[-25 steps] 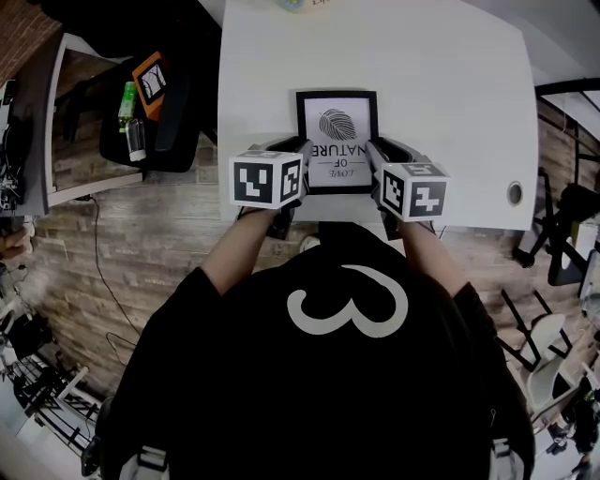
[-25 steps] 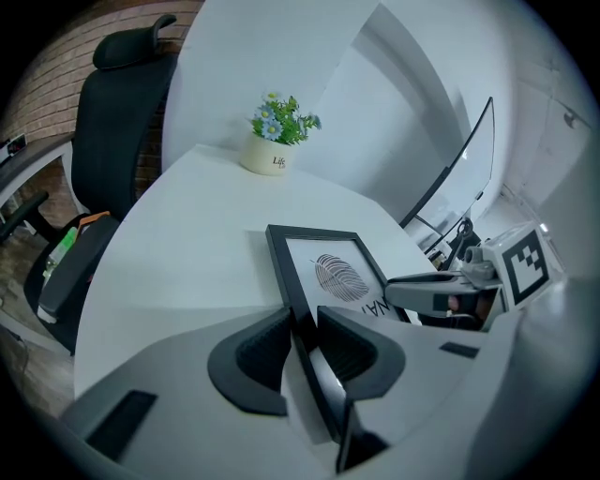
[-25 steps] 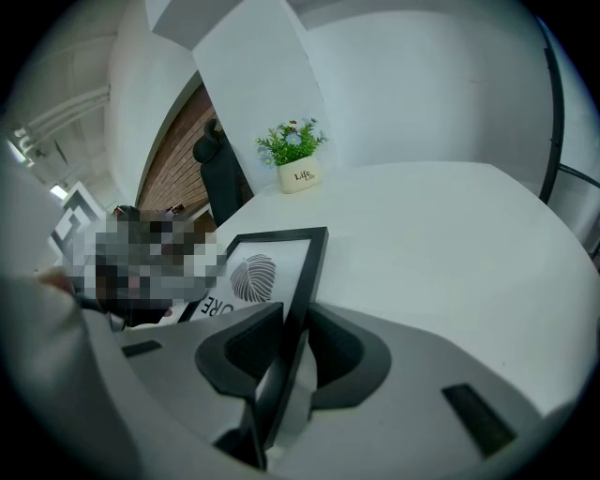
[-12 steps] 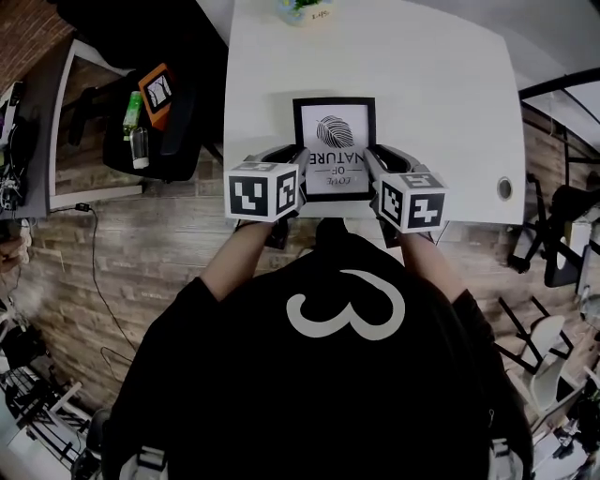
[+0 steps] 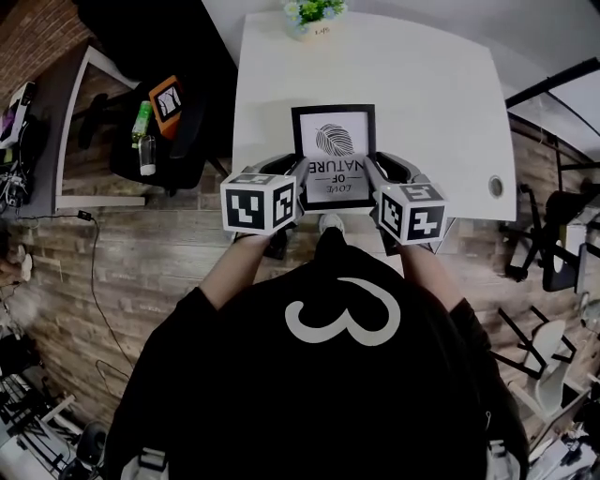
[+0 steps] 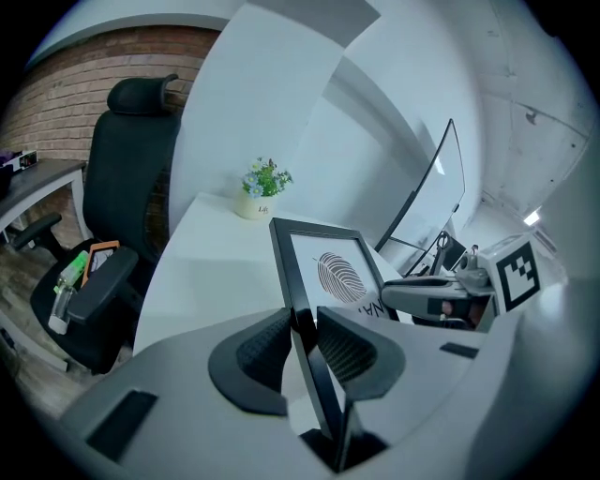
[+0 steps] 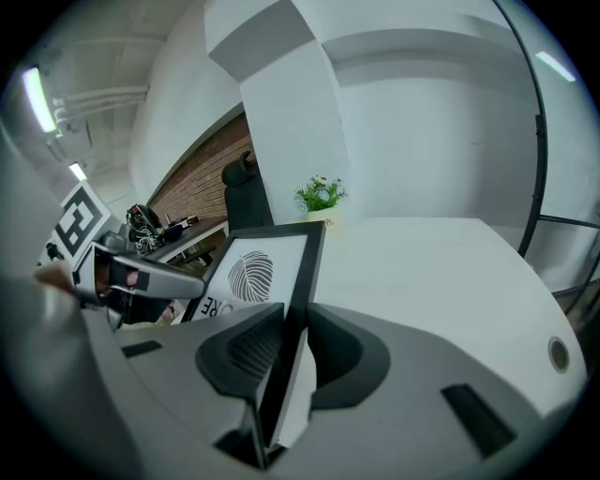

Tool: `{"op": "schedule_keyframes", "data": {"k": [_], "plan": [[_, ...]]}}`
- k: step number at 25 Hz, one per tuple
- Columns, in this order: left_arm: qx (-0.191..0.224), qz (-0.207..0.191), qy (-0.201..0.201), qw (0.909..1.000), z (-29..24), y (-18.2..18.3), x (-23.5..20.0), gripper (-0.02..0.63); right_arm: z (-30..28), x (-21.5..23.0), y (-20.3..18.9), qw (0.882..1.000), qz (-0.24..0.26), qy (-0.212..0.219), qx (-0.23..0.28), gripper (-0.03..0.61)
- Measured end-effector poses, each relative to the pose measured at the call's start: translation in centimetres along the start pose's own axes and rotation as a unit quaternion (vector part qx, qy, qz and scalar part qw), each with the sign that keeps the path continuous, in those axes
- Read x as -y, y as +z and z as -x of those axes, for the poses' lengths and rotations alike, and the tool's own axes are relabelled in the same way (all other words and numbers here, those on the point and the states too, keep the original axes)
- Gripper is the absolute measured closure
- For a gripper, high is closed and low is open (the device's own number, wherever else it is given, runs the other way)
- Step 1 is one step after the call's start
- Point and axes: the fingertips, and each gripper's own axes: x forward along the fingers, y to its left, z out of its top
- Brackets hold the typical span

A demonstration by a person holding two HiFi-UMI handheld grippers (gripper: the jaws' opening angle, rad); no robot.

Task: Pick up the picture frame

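- The picture frame [image 5: 334,155] is a slim rectangle with a plain black, square-edged moulding. It looks smooth and a bit glossy in the left gripper view.
- Inside it is a white print with a dark leaf drawn in fine fingerprint-like lines. Under the leaf it says "LOVE OF NATURE", which reads upside down from the head view.
- The frame sits between the two grippers, over the near edge of the worktop [image 5: 431,84]. Both gripper views show its far edge tilted up, with the print facing up.
- The left hand-held gripper [image 6: 302,330] is clamped on the frame's left side rail. The thin black edge runs right between its pads, which press on both faces.
- The right hand-held gripper [image 7: 284,345] does the same on the right rail, pinching the black edge and its pale backing.
- The pads are dark, rounded and ribbed, so probably rubbery. The gripper bodies are matte grey plastic, and each carries a white cube with black square markers.
- The worktop is a smooth plain white slab with rounded corners.
- A small pale pot [image 5: 312,17] of green leaves and little flowers stands at the worktop's far edge, well apart from the frame.
- A black padded office chair [image 6: 131,187] stands off to the left, with a brick wall [image 6: 84,84] behind it.
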Motion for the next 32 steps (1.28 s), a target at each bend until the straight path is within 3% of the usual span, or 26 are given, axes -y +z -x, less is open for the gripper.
{"op": "schedule_keyframes", "data": {"k": [16,32], "plan": [[0.061,-0.035,-0.031,0.9970,7.2,1.4,3.9,0.522,7.7,-3.8,2.6,0.996,0.019,-0.001,0.085,0.486],[0.123,-0.065,-0.049,0.9890,14.4,1.5,7.3,0.522,15.1,-7.9,3.9,0.985,0.033,0.013,0.170,0.485]]}}
